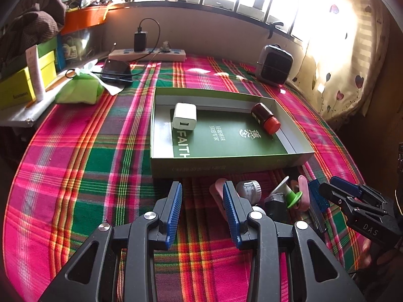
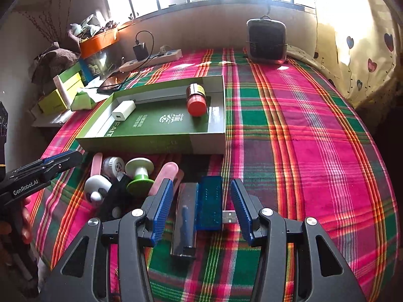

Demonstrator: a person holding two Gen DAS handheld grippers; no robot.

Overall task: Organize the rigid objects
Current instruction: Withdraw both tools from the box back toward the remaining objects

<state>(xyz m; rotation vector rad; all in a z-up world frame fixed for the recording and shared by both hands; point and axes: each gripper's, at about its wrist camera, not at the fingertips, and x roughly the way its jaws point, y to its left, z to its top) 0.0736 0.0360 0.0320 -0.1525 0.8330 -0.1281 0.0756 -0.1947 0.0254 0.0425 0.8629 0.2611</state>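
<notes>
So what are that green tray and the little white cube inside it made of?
The green box lid looks like matte printed cardboard: thin folded walls, pale unprinted inner sides. The white USB charger looks like glossy moulded plastic, with smooth rounded edges and a soft sheen, though I can't be sure.

"FAITH" in green box (image 1: 289, 159), "GenRobot.AI" on left gripper (image 2: 63, 159)

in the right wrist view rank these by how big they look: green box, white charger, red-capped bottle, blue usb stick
1. green box, clearly largest.
2. blue usb stick, though it lies very near the camera, so its apparent size is inflated.
3. red-capped bottle.
4. white charger, close to the bottle in apparent size; their order is unsure.
</notes>
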